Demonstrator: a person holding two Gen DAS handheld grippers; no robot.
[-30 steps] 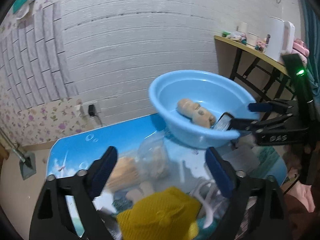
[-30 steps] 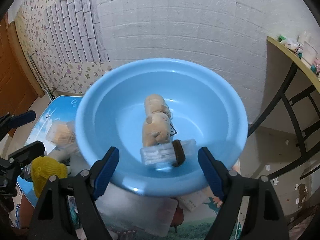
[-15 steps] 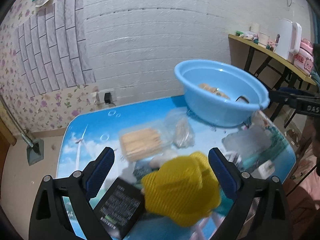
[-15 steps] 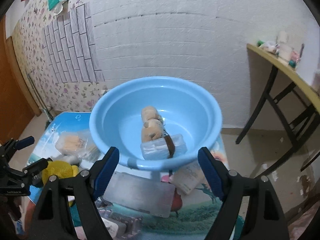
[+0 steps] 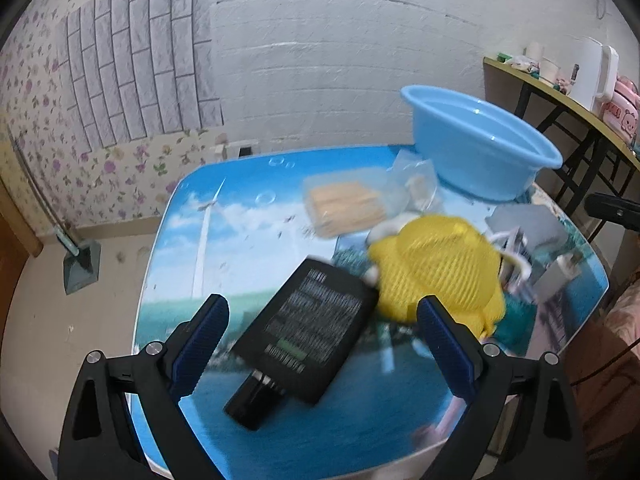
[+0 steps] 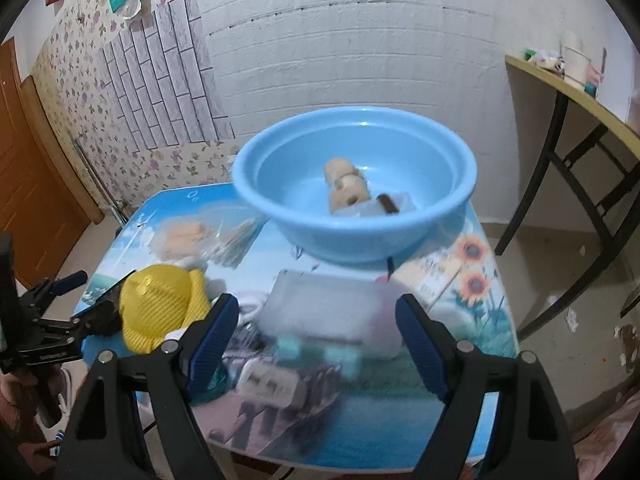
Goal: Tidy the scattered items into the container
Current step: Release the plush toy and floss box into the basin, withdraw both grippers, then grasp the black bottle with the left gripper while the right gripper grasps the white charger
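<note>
While the round light-blue plastic basin (image 6: 356, 184) is sitting at the far right end of the table, these lines are tracking the moment.

Basin contents: a tan plush toy (image 6: 346, 190) and a clear wrapped packet with a dark band (image 6: 380, 208) are lying inside it; a second ago that packet was just between the right fingers over the basin, so one more item now looks delivered.

Still scattered: a yellow mesh hat (image 5: 440, 268), a flat black box with white print (image 5: 310, 328), a clear bag of tan sticks (image 5: 344, 204), a frosted flat plastic case (image 6: 328, 304) and a white plug adapter (image 6: 268, 384) are waiting on the blue scenic-print table (image 5: 224, 240).

Left gripper (image 5: 322, 340): its jaws are standing wide apart with nothing in them; it has been pulling back and lowering over the last second, and the black box is now lying between the fingers' line.

Right gripper (image 6: 318, 344): it is spread wide and empty, having drawn back from the basin to hover over the frosted case.

Meaning: I judge each gripper is lining up a fresh pick.

Edges and room: the black box is lying near the table's front edge, and the hat is touching it. The left half of the table is offering open room.
</note>
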